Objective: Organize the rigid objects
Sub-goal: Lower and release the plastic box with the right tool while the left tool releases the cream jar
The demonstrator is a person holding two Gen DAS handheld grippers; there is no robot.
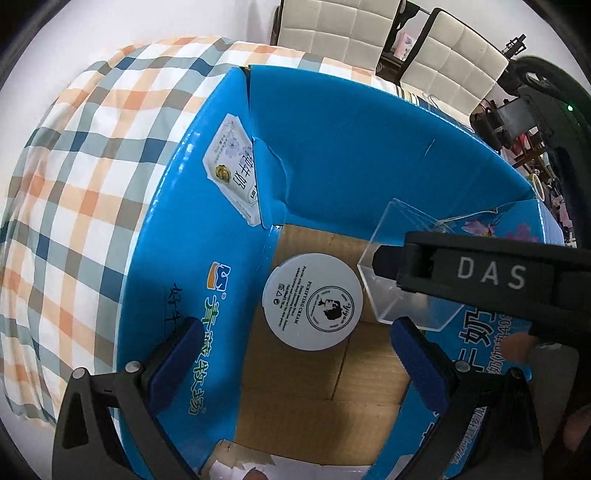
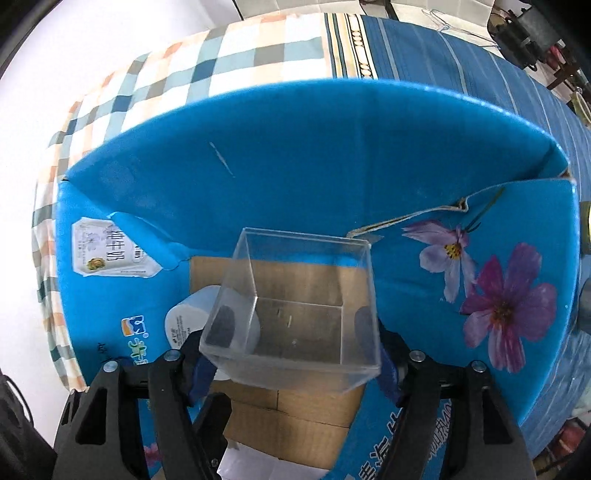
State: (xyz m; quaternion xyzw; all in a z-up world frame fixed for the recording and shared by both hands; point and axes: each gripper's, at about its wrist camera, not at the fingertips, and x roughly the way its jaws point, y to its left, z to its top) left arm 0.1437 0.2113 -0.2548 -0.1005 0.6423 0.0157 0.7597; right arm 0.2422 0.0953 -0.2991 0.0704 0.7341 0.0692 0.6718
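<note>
A blue cardboard carton [image 1: 351,147] with open flaps lies on the bed; its brown floor [image 1: 295,387] shows. A white round cream jar [image 1: 312,301] sits inside on the floor. My left gripper [image 1: 295,354] is open and empty just above the carton, near the jar. My right gripper [image 2: 295,328] is shut on a clear plastic box [image 2: 295,306] and holds it over the carton's floor, just right of the jar [image 2: 184,317]. In the left wrist view the clear box [image 1: 402,273] and the right gripper's black finger [image 1: 480,273] reach in from the right.
The carton rests on a checked sheet [image 1: 81,177] and a blue striped cloth [image 2: 443,48]. Two white padded chairs [image 1: 369,29] stand beyond the bed. Clutter and dark equipment [image 1: 524,122] sit at the far right.
</note>
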